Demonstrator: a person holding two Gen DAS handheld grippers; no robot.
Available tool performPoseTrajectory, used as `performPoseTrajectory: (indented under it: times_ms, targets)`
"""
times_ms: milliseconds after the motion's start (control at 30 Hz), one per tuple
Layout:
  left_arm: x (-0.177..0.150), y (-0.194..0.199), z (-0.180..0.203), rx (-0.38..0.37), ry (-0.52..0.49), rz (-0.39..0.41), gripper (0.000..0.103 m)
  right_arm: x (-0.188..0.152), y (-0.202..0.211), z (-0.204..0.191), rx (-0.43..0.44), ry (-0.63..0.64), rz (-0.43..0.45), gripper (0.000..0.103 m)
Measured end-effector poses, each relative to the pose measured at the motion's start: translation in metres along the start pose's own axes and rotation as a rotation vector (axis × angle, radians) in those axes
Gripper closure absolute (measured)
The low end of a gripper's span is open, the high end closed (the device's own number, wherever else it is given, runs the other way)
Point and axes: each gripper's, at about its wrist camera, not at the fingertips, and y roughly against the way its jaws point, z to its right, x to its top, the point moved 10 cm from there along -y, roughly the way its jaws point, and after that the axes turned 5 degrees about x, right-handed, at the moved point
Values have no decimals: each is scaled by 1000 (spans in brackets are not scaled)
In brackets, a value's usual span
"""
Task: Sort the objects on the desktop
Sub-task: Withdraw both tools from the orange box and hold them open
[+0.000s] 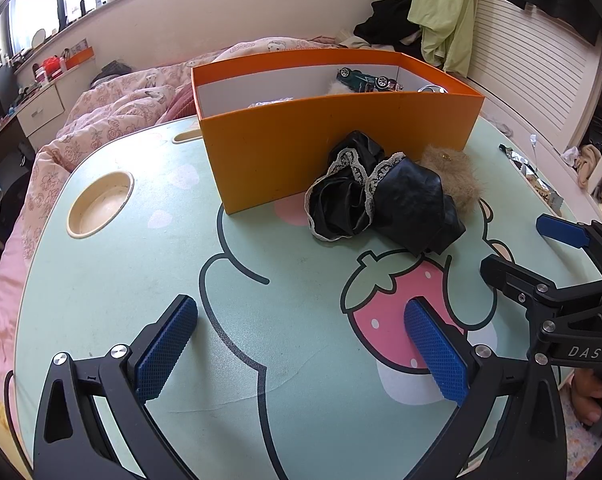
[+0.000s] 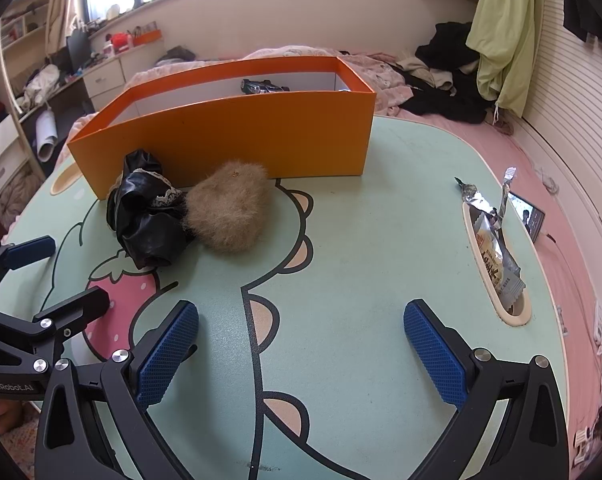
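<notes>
You're hovering both tools, left tool and right tool, spread wide, gripping nothing. Black lace bundle and fur ball lying mid-counter, touching orange box. Risking dragging both together, snagging lace, shoving box.

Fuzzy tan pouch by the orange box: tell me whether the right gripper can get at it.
Probably yes. The right gripper is open and empty, with bare table before the fuzzy tan pouch; only the black bundle touches its left side.
</notes>
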Motion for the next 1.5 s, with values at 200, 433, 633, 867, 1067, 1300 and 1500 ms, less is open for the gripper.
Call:
performPoseTrajectory:
  times_ms: [200, 433, 633, 867, 1067, 1300, 1500]
  targets:
    - [1, 0, 0, 0, 0, -1, 0, 0, 0, 1, -12, -14, 4, 0]
    - [1, 0, 0, 1, 1, -1, 0, 0, 1, 2, -23, -26, 8, 0]
    - [0, 0, 0, 0, 1, -1, 0, 0, 1, 2, -24, -27, 9, 0]
    - [0, 0, -1, 1, 1, -1, 0, 1, 0, 2, -30, -35, 11, 0]
    - [0, 0, -1, 0, 1, -1, 0, 0, 1, 3, -34, -41, 14, 0]
    - [0, 0, 0, 1, 1, -2, 0, 1, 5, 3, -8, -59, 32, 0]
    - [1, 1, 0, -4, 5, -2, 0, 11, 7, -2, 40, -73, 49, 3]
